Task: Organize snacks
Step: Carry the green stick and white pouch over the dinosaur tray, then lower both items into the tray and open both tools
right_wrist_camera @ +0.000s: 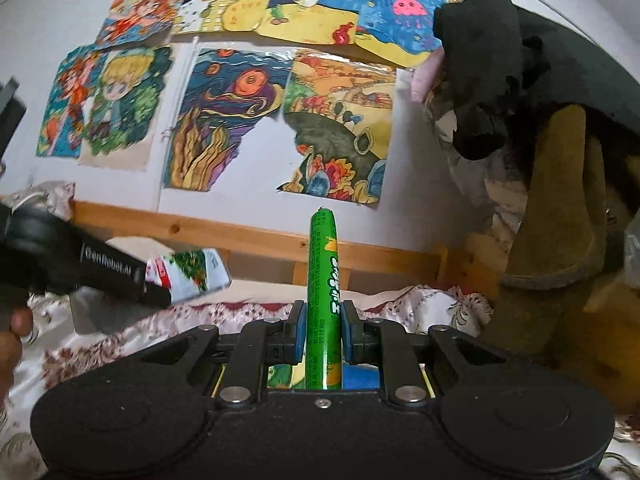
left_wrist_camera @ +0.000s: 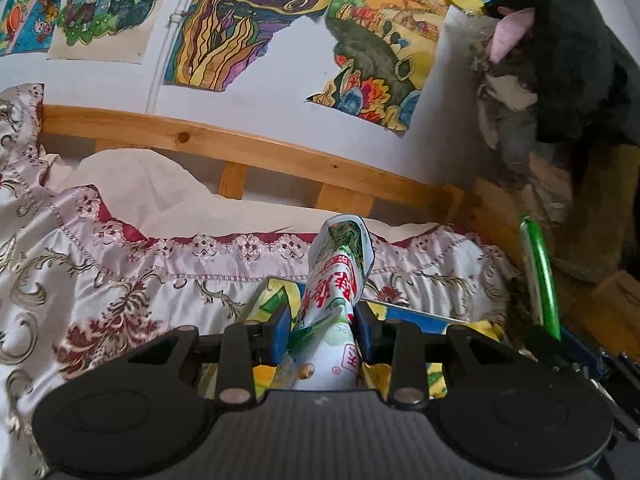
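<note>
Closest to the lens, the left tongs (left_wrist_camera: 322, 330) are clamped on a white snack packet (left_wrist_camera: 340, 276) printed in red and green, its free end sticking up and forward above the embroidered bedspread (left_wrist_camera: 120, 264). Likewise the right tongs (right_wrist_camera: 323, 330) are closed tight around a slim green snack stick (right_wrist_camera: 323, 280), which stands nearly upright between the blue pads (right_wrist_camera: 297, 332). Both snacks are lifted clear of the bed, with a colourful printed sheet (left_wrist_camera: 420, 314) lying just below the tongs; the right wrist view shows the left gripper and packet off to its left, near but apart. Beyond them run a wooden bed rail (left_wrist_camera: 248, 148) and a wall of children's drawings (right_wrist_camera: 224, 116), with a dark plush toy (right_wrist_camera: 500, 60) at the right. No container or sorting spot shows, so the step appears to be carrying both items to wherever they belong. Doing it well probably means keeping each grip steady, holding the two hands apart so the snacks do not collide, and setting down one item fully before easing off the other.
</note>
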### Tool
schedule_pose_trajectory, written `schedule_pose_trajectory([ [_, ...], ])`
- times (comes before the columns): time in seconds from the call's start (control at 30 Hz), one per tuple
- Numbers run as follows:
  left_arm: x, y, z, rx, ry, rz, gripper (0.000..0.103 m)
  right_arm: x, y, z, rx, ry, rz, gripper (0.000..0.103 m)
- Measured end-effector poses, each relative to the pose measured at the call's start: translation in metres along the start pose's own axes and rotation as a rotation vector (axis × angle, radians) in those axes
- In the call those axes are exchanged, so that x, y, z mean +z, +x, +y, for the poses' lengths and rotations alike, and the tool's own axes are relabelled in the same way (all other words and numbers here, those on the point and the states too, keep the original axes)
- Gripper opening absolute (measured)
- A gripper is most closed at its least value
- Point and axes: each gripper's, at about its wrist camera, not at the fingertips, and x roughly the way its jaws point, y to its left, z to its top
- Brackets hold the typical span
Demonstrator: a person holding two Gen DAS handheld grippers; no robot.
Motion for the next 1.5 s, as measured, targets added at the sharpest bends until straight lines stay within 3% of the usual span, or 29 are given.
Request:
schedule_pose_trajectory([
  [0.3,0.0,0.043,0.008,0.069,0.002,0.055,0.037,-0.009,0.044,0.0,0.031,0.078,0.064,0.019],
  [0.67,-0.027,0.074,0.02,0.133,0.01,0.173,0.037,-0.045,0.078,-0.002,0.088,0.141,0.302,0.019],
  [0.9,-0.044,0.085,0.018,0.156,0.031,0.222,0.037,-0.062,0.088,-0.006,0.099,0.19,0.397,0.019],
  [1.23,-0.055,0.093,0.021,0.182,0.037,0.254,0.039,-0.074,0.095,0.001,0.12,0.178,0.465,0.019],
  [1.5,-0.06,0.095,0.017,0.207,0.072,0.256,0.047,-0.083,0.094,0.001,0.12,0.188,0.482,0.02],
])
